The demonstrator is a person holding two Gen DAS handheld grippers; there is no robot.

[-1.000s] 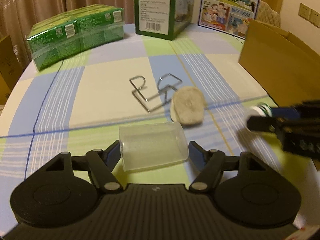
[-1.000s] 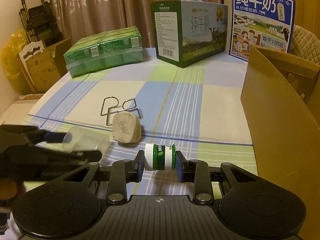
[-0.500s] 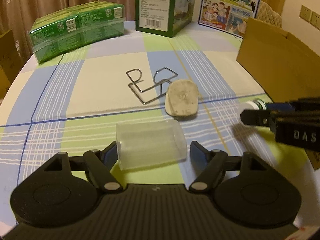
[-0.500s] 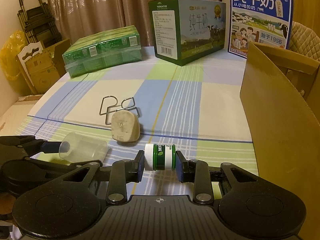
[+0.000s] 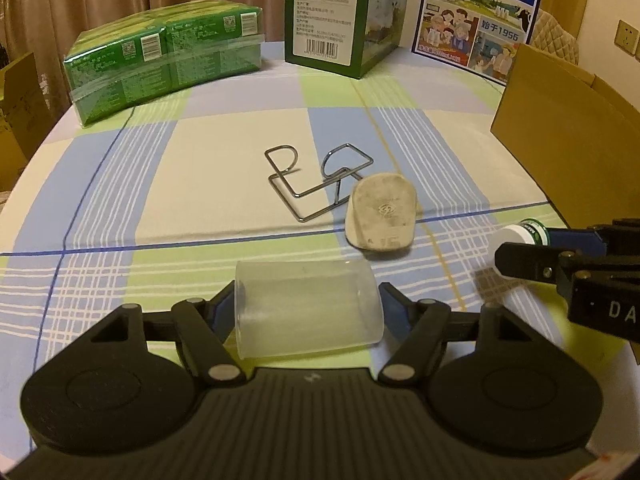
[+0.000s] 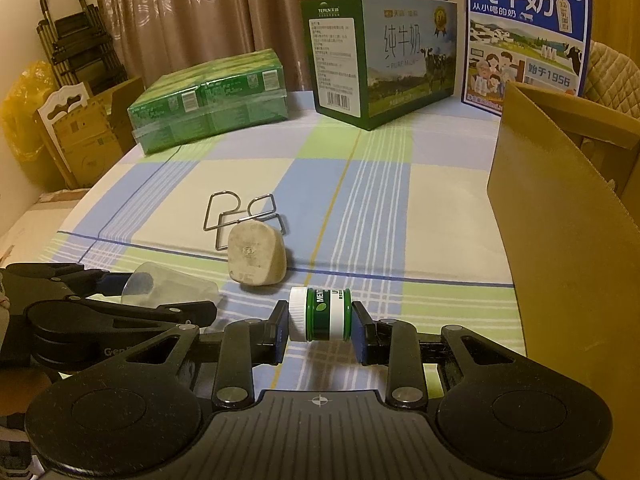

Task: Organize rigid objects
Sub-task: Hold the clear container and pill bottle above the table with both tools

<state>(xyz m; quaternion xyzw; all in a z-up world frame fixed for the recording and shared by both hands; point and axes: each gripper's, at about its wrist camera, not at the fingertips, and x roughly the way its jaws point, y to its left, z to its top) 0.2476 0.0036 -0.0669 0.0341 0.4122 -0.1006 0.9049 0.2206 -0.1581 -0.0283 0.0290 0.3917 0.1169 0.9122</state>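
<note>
Low at centre frame, the left gripper (image 5: 308,312) has just closed onto a clear cup (image 5: 306,312) (lying sideways); the right gripper (image 6: 319,330) clamps a green jar (image 6: 322,314).

The plastic cup (image 5: 306,308) lies between the left gripper's (image 5: 307,312) fingers; ahead of it the plug (image 5: 380,216), the wire puzzle (image 5: 316,184) behind.

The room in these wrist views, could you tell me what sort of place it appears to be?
Probably a home room used partly for storage: a table under a checked tablecloth, closed curtains behind it, milk cartons on it and flattened cardboard boxes leaning by the wall.
</note>
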